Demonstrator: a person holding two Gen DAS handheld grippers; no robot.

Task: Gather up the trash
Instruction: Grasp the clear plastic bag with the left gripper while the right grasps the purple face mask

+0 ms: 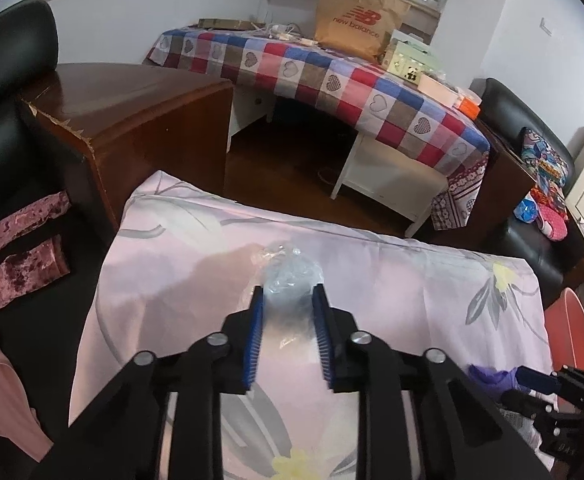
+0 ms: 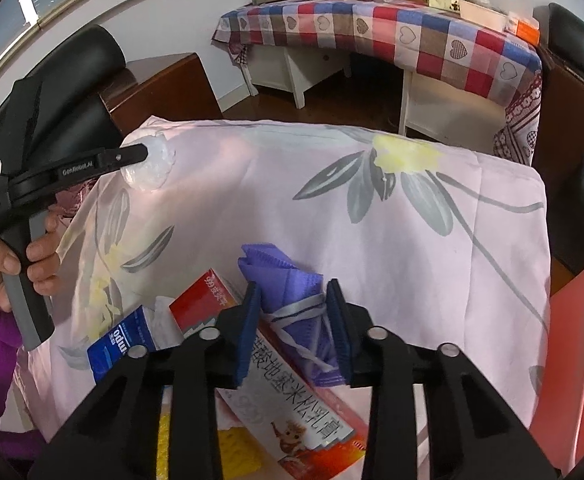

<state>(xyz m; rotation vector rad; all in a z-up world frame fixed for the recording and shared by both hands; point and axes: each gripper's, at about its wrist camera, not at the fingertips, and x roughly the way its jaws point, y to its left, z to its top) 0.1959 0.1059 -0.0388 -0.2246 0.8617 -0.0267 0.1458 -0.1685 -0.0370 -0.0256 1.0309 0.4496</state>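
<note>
Left gripper (image 1: 288, 292) closed on clear plastic wrap (image 1: 289, 270) near far-left edge of pink sheet (image 1: 392, 280). Right gripper (image 2: 294, 292) clamped on purple mask (image 2: 287, 300) over red-white box (image 2: 292, 400); bare sheet beyond.

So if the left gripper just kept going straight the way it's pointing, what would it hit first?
The left gripper already has the crumpled clear plastic bag between its pads, so that comes first. Pushed on, bag and fingertips would probably press into the pink floral sheet just beyond; depth there is hard to judge.
</note>
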